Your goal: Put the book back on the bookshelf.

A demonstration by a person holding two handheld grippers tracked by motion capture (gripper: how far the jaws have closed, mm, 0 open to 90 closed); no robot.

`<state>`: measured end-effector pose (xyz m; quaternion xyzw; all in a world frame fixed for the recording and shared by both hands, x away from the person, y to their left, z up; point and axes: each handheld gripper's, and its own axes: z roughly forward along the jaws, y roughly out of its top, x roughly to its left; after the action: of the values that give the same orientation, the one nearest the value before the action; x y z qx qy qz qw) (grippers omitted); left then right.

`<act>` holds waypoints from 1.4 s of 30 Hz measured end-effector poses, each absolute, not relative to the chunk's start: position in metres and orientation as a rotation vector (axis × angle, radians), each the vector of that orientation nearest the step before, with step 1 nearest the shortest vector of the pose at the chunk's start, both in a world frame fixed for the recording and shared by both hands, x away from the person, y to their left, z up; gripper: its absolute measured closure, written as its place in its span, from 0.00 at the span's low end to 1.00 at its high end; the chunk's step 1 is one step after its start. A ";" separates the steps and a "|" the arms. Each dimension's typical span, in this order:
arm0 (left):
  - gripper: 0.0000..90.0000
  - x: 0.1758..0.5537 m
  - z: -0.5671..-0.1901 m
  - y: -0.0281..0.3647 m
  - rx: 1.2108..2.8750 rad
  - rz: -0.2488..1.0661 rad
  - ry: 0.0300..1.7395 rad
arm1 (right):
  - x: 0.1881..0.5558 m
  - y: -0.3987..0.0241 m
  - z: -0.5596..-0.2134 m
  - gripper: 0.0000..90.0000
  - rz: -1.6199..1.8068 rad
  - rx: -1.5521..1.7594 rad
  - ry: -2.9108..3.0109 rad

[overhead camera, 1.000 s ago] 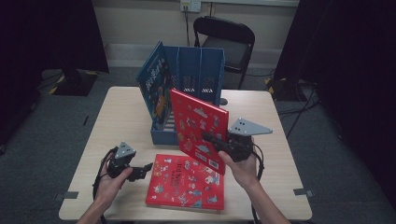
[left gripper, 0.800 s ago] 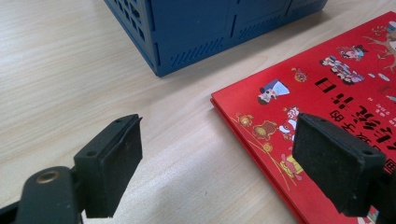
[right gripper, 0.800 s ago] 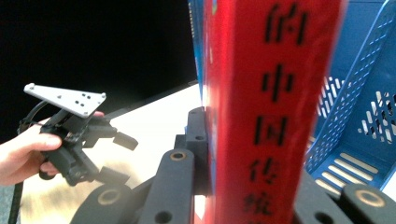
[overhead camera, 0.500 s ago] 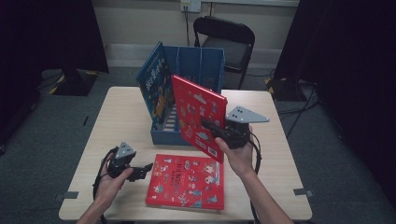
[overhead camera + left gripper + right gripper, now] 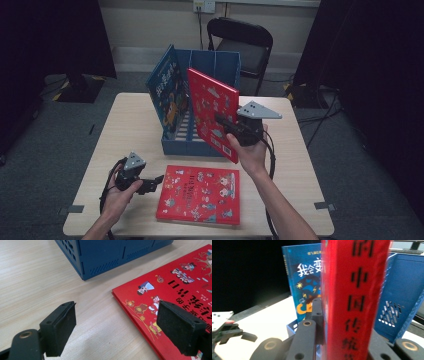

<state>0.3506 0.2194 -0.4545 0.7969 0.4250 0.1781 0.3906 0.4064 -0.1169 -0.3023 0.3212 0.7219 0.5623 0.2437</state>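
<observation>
My right gripper [image 5: 225, 121] is clamped on the raised red book [image 5: 212, 112], held upright just above the blue slotted file rack [image 5: 205, 145]; I'd keep it vertical, line its lower edge with a free slot and lower slowly so it doesn't catch a divider. The rack already holds a blue picture book [image 5: 167, 95] leaning at the far-left slot from that gripper. My left gripper [image 5: 152, 184] rests wide open and empty, one jaw over the edge of the second red book [image 5: 200, 195] lying flat on the table [image 5: 125, 125].

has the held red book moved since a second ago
Yes. The red book in the right gripper has moved up and back in the high view, from just above the flat book to over the blue rack.
</observation>
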 end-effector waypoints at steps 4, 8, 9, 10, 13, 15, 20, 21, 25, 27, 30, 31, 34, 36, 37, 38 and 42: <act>0.18 0.351 -0.455 0.219 2.025 0.447 1.080 | 0.414 -0.112 -0.303 0.90 1.509 0.903 1.961; 0.18 0.351 -0.455 0.219 2.030 0.454 1.076 | 0.422 -0.105 -0.305 0.90 1.487 0.923 1.947; 0.18 0.351 -0.455 0.219 2.029 0.451 1.076 | 0.424 -0.103 -0.305 0.90 1.482 0.927 1.945; 0.18 0.351 -0.455 0.219 2.032 0.449 1.074 | 0.426 -0.101 -0.305 0.90 1.474 0.929 1.943; 0.18 0.350 -0.455 0.219 2.032 0.452 1.072 | 0.432 -0.095 -0.306 0.90 1.459 0.938 1.936; 0.18 0.350 -0.455 0.219 2.031 0.450 1.072 | 0.438 -0.089 -0.308 0.90 1.444 0.959 1.930; 0.18 0.350 -0.455 0.219 2.031 0.452 1.072 | 0.446 -0.083 -0.311 0.90 1.424 0.991 1.906; 0.18 0.350 -0.455 0.219 2.029 0.448 1.071 | 0.449 -0.081 -0.312 0.90 1.419 1.006 1.899; 0.18 0.351 -0.455 0.219 2.036 0.454 1.065 | 0.454 -0.078 -0.312 0.90 1.403 1.014 1.892; 0.18 0.350 -0.455 0.218 2.030 0.447 1.069 | 0.459 -0.074 -0.312 0.90 1.387 1.036 1.874; 0.18 0.350 -0.455 0.218 2.030 0.446 1.067 | 0.463 -0.072 -0.313 0.90 1.377 1.045 1.862; 0.18 0.350 -0.455 0.218 2.030 0.448 1.067 | 0.465 -0.071 -0.313 0.90 1.371 1.051 1.858; 0.18 0.350 -0.455 0.218 2.032 0.452 1.067 | 0.469 -0.066 -0.315 0.90 1.352 1.069 1.845; 0.18 0.350 -0.455 0.218 2.028 0.450 1.068 | 0.472 -0.063 -0.316 0.90 1.336 1.074 1.843; 0.18 0.350 -0.455 0.218 2.028 0.449 1.067 | 0.473 -0.061 -0.316 0.90 1.331 1.079 1.841; 0.18 0.350 -0.455 0.218 2.028 0.448 1.067 | 0.474 -0.060 -0.317 0.90 1.322 1.086 1.835; 0.18 0.350 -0.455 0.218 2.033 0.453 1.062 | 0.481 -0.055 -0.319 0.90 1.298 1.114 1.810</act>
<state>0.3498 0.2184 -0.4548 0.8002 0.4182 0.1782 0.3912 0.4805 -0.0552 -0.3190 0.4237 0.6886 0.4939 0.3199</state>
